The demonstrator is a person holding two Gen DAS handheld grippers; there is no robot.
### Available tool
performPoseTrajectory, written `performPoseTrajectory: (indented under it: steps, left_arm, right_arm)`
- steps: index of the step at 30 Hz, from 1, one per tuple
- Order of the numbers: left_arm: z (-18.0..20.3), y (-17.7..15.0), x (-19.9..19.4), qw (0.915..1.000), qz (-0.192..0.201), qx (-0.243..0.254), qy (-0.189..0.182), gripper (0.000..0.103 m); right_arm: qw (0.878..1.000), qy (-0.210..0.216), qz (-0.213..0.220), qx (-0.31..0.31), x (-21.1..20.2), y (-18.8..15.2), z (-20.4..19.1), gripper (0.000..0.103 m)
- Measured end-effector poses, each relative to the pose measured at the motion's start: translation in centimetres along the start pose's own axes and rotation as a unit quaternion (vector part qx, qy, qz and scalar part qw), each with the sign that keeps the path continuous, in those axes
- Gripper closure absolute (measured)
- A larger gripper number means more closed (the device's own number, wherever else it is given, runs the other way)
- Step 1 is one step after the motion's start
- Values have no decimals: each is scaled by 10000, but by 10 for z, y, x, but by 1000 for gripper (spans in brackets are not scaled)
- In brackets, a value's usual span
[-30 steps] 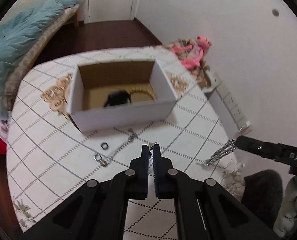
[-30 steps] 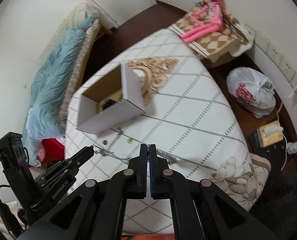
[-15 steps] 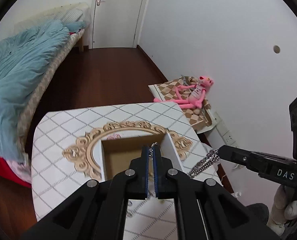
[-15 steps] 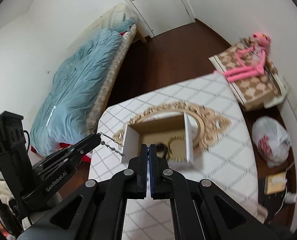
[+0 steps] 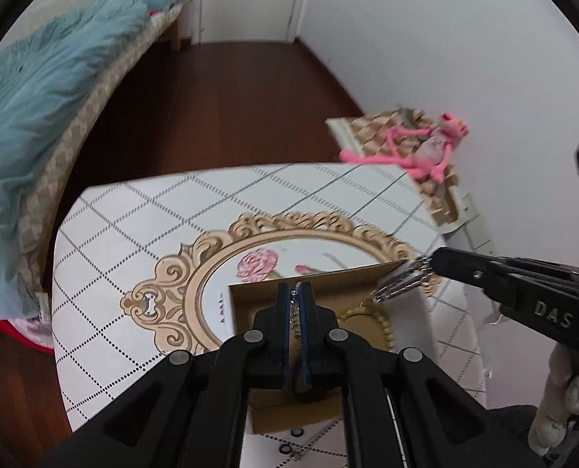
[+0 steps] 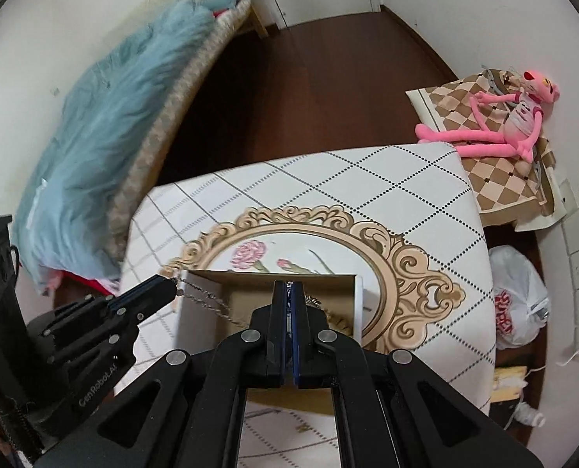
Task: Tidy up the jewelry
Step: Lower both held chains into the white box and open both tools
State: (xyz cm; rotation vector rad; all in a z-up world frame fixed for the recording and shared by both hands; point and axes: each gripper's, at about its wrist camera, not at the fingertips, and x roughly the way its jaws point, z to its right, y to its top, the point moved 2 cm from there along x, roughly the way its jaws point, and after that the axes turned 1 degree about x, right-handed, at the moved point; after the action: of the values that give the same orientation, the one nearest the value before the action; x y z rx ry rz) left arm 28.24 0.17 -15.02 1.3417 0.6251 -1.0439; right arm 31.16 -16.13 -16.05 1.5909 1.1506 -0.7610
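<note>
Both grippers hold one silver chain necklace over the open cardboard box [image 5: 383, 271] [image 6: 361, 292] on the table. My left gripper [image 5: 297, 286] is shut on one end of the chain [image 5: 295, 314]. My right gripper [image 6: 288, 285] is shut on the other end; in the left wrist view it [image 5: 432, 263] pinches bunched silver links [image 5: 400, 286] at the box's right rim. In the right wrist view the chain [image 6: 211, 304] sags from the left gripper [image 6: 174, 284] into the box. A gold bead bracelet [image 5: 383, 318] lies inside.
The table [image 5: 133, 214] has a white checked cloth with a gold frame print [image 6: 406, 265]. Small rings [image 5: 285, 448] lie on it in front of the box. A bed with a blue quilt [image 6: 106, 136] stands left, a pink plush toy [image 6: 504, 124] right.
Both grippers have carried the chain from above the table near its front edge up and forward over the box, then lowered it so it sags into the box.
</note>
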Motion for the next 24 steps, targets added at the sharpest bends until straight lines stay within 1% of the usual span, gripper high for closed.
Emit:
performPoseTrajectory:
  steps: [1, 3, 5, 8, 9, 10, 11, 12, 13, 14, 15, 17, 18, 19, 20, 21, 22, 24]
  left_arm:
    - [-1, 1, 3, 10000, -48, -31, 59, 97]
    - [-5, 2, 7, 9998, -106, -109, 160, 97]
    - [-8, 3, 8, 9996, -113, -174, 208, 96]
    - [-10, 5, 7, 9988, -117, -245, 410, 95]
    - [-11, 6, 6, 9984, -121, -260, 491, 89]
    - [-12, 7, 5, 9980, -122, -266, 559, 69]
    - [-13, 7, 3, 9976, -105, -269, 622, 54]
    - [-14, 6, -1, 9972, -42, -290, 686, 29]
    - [-16, 4, -5, 9965, 60, -336, 760, 24]
    - [-18, 2, -10, 9958, 137, -361, 834, 24]
    - [-20, 1, -11, 9952, 143, -372, 899, 24]
    - [-24, -5, -14, 9935, 138, -402, 1058, 24]
    - [-25, -7, -15, 9930, 164, -404, 1097, 23]
    - [-26, -11, -17, 9924, 194, -413, 1144, 16]
    - [-27, -17, -19, 9914, 217, -427, 1217, 11]
    - [-27, -21, -19, 9911, 231, -415, 1245, 3]
    - [-27, -25, -20, 9907, 240, -405, 1278, 1]
    - [-26, -33, -19, 9890, 225, -380, 1414, 1]
  right_arm:
    - [10000, -42, -40, -42, 4, 2, 0, 101]
    - [9998, -63, -187, -101, 13, 4, -2, 101]
    - [9991, -52, -407, -121, 22, 3, -3, 101]
    - [9982, -169, -565, -104, 29, 1, 0, 100]
    - [9980, -237, -571, -121, 28, 0, 1, 99]
    - [9976, -331, -593, -146, 28, -2, 2, 93]
    - [9973, -380, -607, -154, 27, -3, 2, 89]
    - [9973, -426, -584, -163, 25, -4, 3, 73]
    - [9971, -485, -554, -200, 22, -7, 3, 53]
    - [9970, -510, -538, -203, 20, -8, 3, 45]
    - [9970, -544, -512, -216, 17, -11, 4, 41]
    - [9959, -732, -452, -272, 13, -18, 5, 41]
    - [9951, -850, -417, -295, 12, -24, 6, 37]
    - [9939, -975, -401, -312, 11, -29, 7, 23]
    - [9930, -1067, -389, -336, 11, -33, 8, 14]
    - [9918, -1168, -387, -357, 13, -39, 9, 4]
    - [9908, -1241, -396, -373, 14, -46, 9, 4]
    - [9891, -1362, -408, -386, 17, -56, 10, 4]
